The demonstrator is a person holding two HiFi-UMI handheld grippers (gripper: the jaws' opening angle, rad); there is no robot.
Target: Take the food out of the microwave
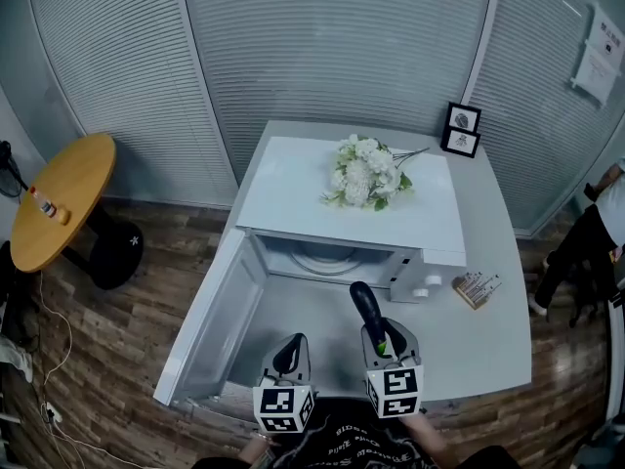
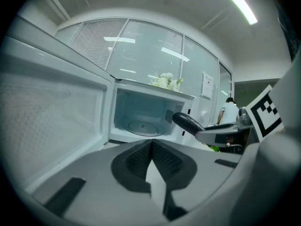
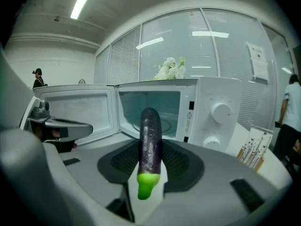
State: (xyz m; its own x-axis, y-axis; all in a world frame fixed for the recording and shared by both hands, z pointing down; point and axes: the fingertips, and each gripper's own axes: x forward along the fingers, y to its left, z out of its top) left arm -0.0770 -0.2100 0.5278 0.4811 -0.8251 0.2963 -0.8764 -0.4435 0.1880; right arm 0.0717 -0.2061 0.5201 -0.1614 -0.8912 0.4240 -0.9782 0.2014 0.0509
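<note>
Before the open microwave point(image 1: 283, 189), right tongs point(image 3: 151, 166) clamp an eggplant point(image 3: 150, 135); left tongs point(image 2: 151, 154) closed, empty

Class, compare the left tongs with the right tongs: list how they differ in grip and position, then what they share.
The left tongs are empty, jaws shut together; the right tongs clamp a purple eggplant. In the head view the left tongs sit nearer the swung-open door, the right tongs nearer the control knobs. Both point toward the open microwave.
</note>
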